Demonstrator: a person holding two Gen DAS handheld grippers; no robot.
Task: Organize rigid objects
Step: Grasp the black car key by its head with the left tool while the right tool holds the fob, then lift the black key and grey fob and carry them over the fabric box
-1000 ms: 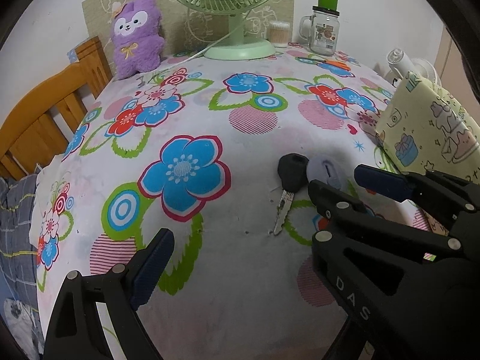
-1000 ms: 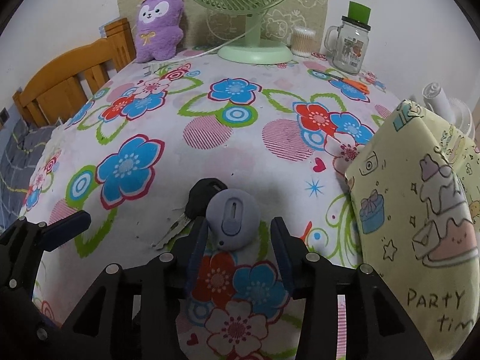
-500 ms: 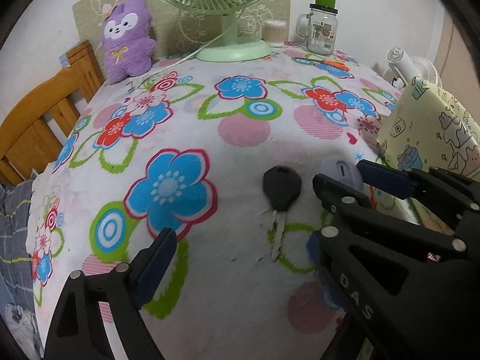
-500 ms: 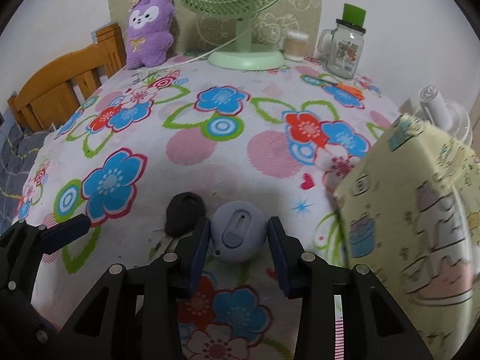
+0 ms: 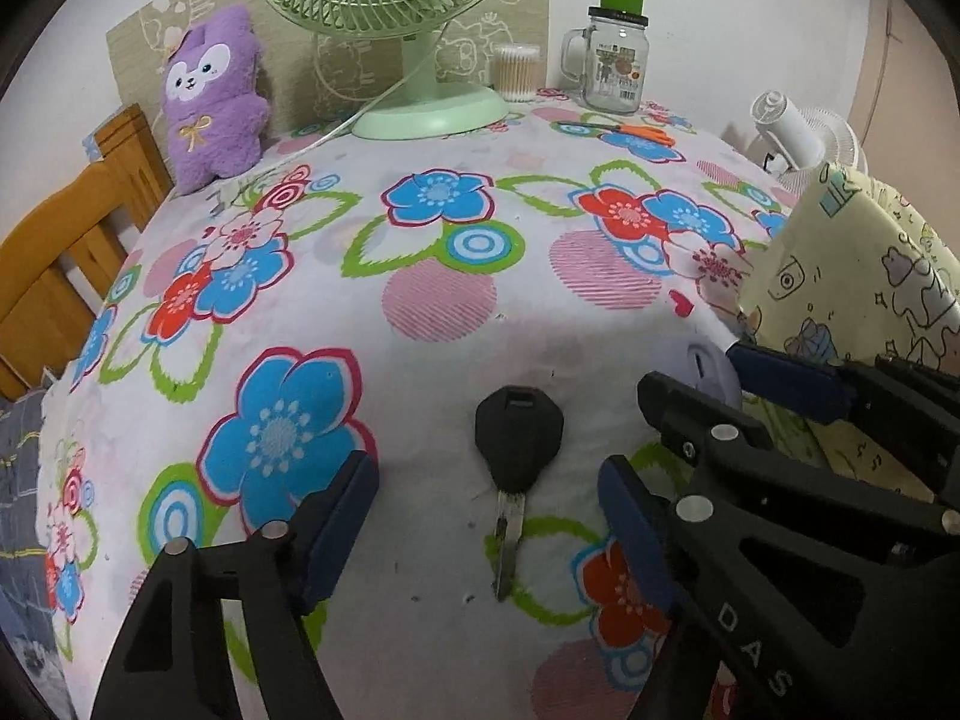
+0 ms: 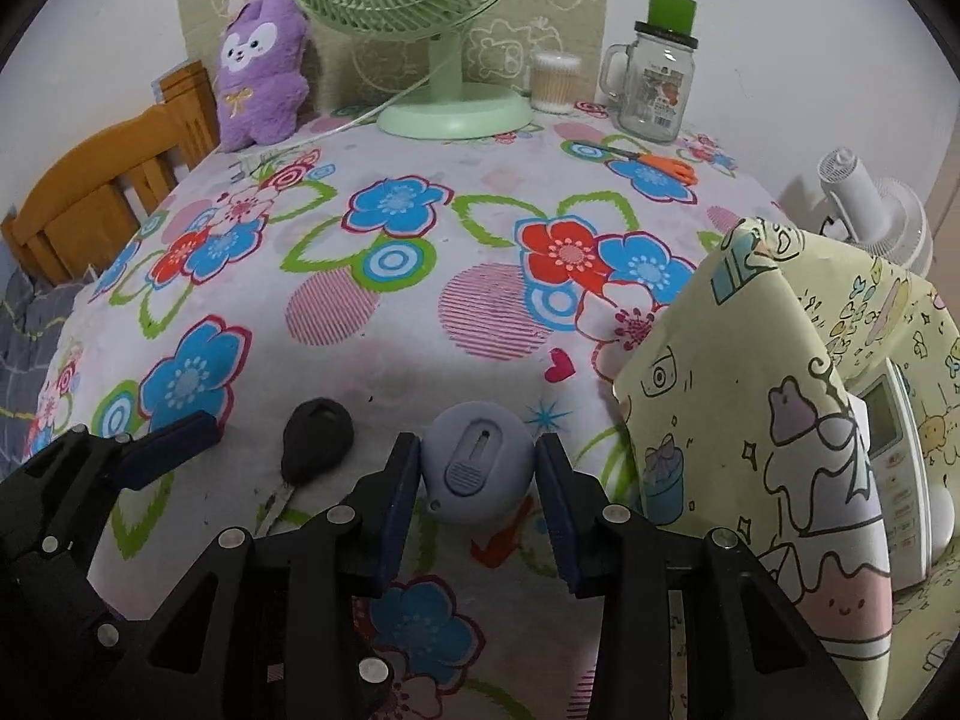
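A grey round tag (image 6: 477,468) is clamped by the right hand-held gripper (image 6: 477,501) at lower centre. A black key (image 5: 517,450) is straddled, untouched, by the wide-spread left hand-held gripper (image 5: 489,513) on the desk (image 5: 420,300).

Lying open across the middle of the flowered tablecloth (image 6: 384,348). Crowding the right side: tall pale-yellow cartoon-print paper bag (image 6: 780,396). Lining the far edge: green desk fan (image 6: 450,108), purple plush toy (image 6: 258,72), glass handled jar (image 6: 654,84). Blocking near ground: black-headed key (image 5: 517,438), touching neither gripper.
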